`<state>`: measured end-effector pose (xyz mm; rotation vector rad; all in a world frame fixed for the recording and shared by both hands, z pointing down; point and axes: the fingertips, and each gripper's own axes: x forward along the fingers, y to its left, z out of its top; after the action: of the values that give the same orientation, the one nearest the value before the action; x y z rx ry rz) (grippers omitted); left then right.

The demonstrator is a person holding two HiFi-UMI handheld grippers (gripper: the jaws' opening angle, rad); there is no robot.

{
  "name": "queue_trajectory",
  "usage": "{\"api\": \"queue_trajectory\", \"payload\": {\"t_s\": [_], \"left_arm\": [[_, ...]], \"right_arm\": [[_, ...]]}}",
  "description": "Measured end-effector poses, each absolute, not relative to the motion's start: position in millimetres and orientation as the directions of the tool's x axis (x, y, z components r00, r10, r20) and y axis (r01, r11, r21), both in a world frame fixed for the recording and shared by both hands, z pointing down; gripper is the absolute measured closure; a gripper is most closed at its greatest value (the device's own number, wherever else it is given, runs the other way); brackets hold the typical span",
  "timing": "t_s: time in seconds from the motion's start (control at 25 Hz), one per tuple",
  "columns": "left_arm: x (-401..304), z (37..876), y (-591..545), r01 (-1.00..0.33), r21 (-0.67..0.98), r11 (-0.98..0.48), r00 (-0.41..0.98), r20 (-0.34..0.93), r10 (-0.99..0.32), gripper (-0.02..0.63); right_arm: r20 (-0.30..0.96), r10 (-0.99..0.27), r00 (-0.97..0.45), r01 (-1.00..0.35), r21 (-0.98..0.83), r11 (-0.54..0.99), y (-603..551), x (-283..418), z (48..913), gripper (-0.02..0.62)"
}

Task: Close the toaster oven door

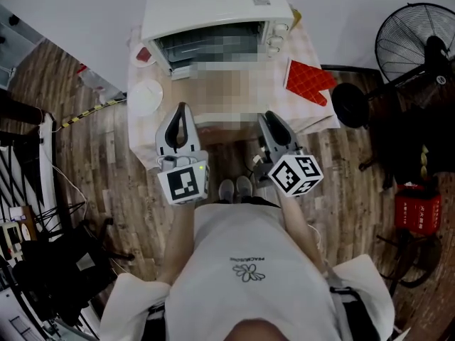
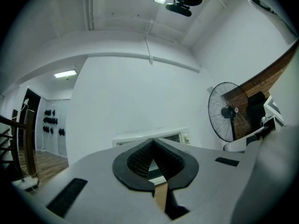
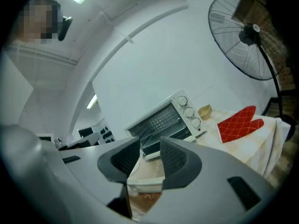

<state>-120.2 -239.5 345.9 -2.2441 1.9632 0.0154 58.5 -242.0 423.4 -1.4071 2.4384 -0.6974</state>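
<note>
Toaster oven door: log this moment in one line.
toaster oven door: open, folded down | left hand-held gripper: shut, empty | right hand-held gripper: open, empty | contact with door: none

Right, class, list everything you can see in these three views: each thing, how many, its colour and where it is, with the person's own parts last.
toaster oven: one, white, far end of the table, door down
table: one, pale checked cloth, in front of the person
oven mitt: one, red, on the table right of the oven
plate: one, white, on the table left of the oven
small bowl: one, tan, by the oven's knob side
floor fan: one, black, right of the table
box: one, red, on the floor at right
shoes: two, grey, on the wooden floor
left gripper: one, grey, jaws together, empty
right gripper: one, grey, jaws apart, empty
</note>
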Motion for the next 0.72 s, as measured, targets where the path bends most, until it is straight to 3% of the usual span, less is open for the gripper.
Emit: {"api": "queue_trajectory", "payload": {"t_s": [0.32,0.6,0.72], "left_arm": [[-97.6,350.0,-244.8,-0.975,-0.124,-0.187,0.2,-0.101,-0.975,0.591],[-94.7,355.9,-247.7,-0.974,-0.116,-0.195,0.205,-0.082,-0.975,0.591],[-96.9,358.8,-247.8,-0.975,-0.113,-0.19,0.2,-0.076,-0.977,0.591]], "right_arm": [[0.086,-0.87,-0.486,-0.571,-0.785,0.241,-247.7,75.5,480.9,0.499],[0.121,-0.869,-0.481,-0.347,-0.936,0.062,-252.2,75.5,539.4,0.445],[0.137,-0.861,-0.49,-0.339,-0.94,0.043,-257.1,77.1,557.8,0.416]]}}
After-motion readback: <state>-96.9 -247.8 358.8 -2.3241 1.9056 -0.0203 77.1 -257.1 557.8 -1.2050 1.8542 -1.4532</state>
